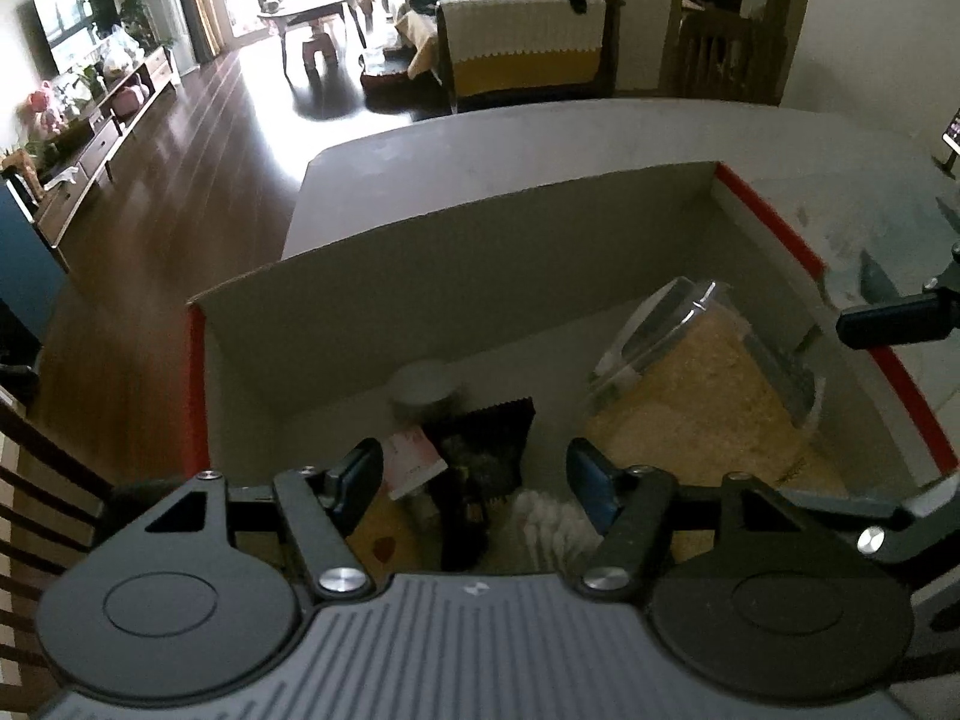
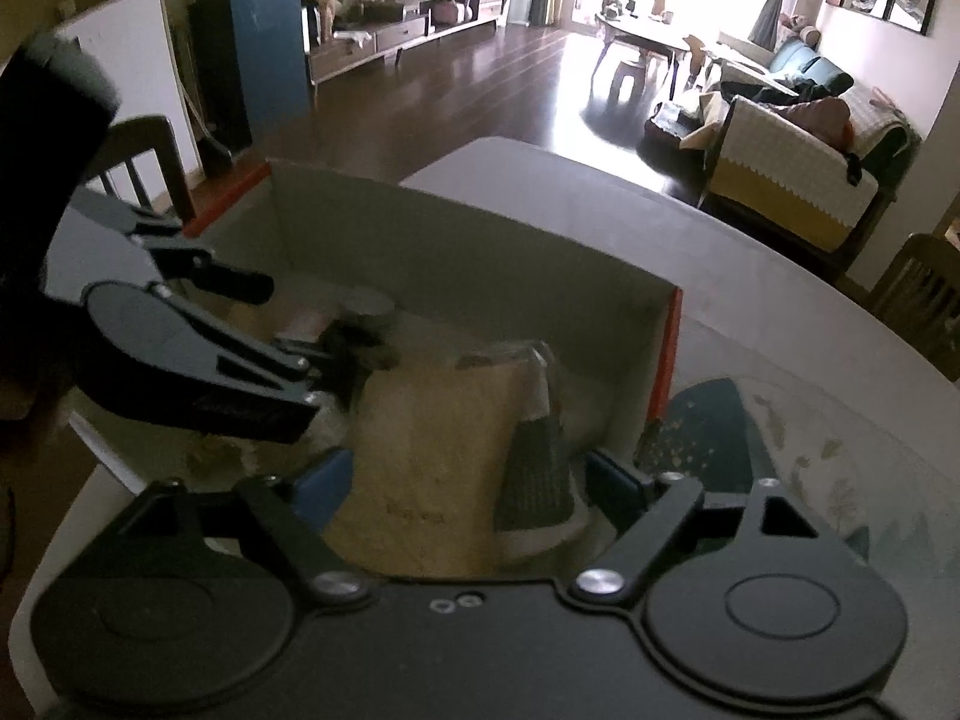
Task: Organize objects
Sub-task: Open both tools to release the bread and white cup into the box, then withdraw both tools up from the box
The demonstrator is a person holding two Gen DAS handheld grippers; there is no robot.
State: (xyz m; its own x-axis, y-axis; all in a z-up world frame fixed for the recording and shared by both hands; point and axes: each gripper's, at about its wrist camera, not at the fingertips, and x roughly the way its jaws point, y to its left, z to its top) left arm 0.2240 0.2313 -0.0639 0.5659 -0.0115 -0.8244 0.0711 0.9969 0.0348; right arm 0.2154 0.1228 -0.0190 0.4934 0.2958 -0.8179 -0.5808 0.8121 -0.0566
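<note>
1. Both tools are held open and empty: the left tool [image 1: 474, 480] above the box [image 1: 456, 252], the right tool [image 2: 468, 480] near its edge.
2. Ahead of the tools, already placed inside the box, are seen a clear container of grain [image 1: 708, 378], a dark packet [image 1: 486, 450] and a small jar [image 1: 423, 393].
3. Little seems left, judging by the bare tabletop [image 1: 540, 138] beyond the box.

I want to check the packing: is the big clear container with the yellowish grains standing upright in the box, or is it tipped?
Tipped. The clear container leans inside the cardboard box, its lid end raised toward the far wall.
</note>
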